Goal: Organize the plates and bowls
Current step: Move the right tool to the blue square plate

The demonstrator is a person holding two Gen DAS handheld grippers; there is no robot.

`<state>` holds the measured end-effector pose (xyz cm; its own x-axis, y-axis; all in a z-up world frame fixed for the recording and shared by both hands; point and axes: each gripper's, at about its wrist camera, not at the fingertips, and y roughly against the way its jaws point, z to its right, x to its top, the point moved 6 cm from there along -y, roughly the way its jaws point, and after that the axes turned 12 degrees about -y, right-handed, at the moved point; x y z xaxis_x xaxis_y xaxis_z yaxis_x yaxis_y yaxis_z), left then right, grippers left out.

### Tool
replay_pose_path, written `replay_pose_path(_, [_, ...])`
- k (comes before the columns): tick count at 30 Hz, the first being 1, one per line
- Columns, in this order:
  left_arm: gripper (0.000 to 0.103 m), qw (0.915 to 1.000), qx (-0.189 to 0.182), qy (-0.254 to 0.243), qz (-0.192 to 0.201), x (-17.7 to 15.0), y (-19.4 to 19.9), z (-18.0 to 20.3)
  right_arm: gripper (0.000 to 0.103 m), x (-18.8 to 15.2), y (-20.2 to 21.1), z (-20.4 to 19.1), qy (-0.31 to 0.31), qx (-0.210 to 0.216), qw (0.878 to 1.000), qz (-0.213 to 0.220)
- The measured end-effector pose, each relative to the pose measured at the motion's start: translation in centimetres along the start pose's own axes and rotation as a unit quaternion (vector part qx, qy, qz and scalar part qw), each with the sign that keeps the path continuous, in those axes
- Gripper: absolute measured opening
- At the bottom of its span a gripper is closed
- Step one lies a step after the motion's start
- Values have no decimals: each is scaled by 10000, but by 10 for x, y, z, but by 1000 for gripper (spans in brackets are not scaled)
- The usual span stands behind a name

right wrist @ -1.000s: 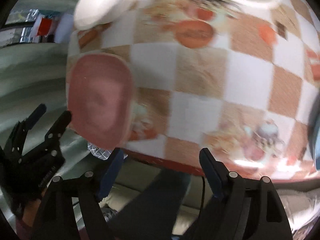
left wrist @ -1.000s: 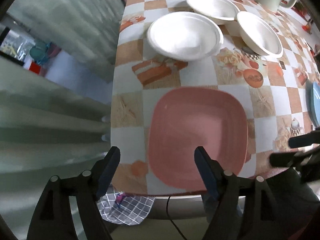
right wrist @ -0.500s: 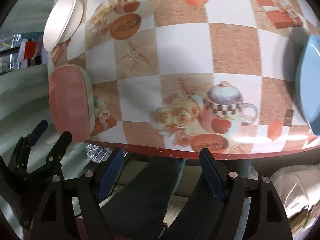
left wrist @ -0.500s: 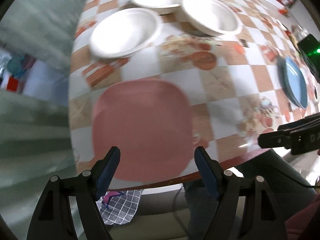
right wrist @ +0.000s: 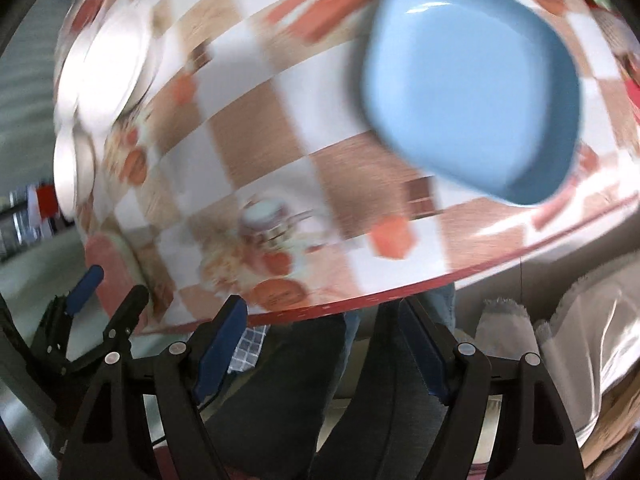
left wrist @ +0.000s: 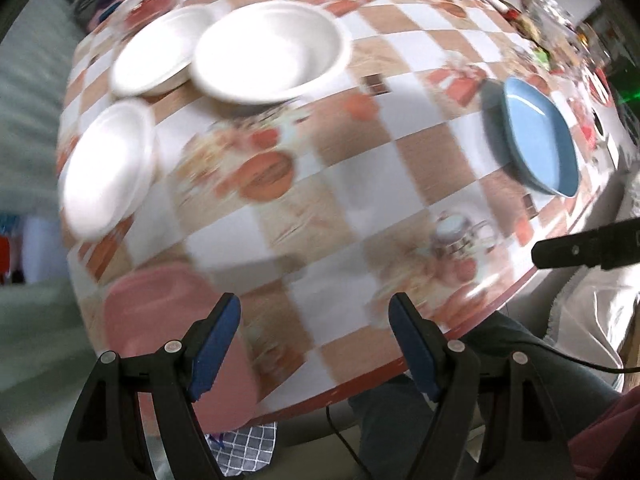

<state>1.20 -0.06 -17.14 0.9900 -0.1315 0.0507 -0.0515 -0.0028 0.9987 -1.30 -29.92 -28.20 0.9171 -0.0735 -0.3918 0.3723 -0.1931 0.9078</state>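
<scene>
Far left, three white bowls (left wrist: pixel 264 52) sit grouped on the table (left wrist: pixel 360 184), two of them overlapping, so stacking looks partly begun. The pink plate (left wrist: pixel 160 312) lies at the near left edge, partly beneath the left hand-held gripper (left wrist: pixel 314 344), whose jaws stand apart with nothing between them. Well to the right, the blue plate (right wrist: pixel 472 84) rests alone near the table edge. The right hand-held gripper (right wrist: pixel 320 350) hangs off the near edge, jaws apart and empty, probably lining up on the blue plate. Both views are motion-blurred.
</scene>
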Motion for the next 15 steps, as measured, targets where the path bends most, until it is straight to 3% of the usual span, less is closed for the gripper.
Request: replay_pose_path(15, [80, 9942, -243, -1043, -10, 117, -14, 83, 79, 58, 32, 114, -1327, -46, 9903, 403])
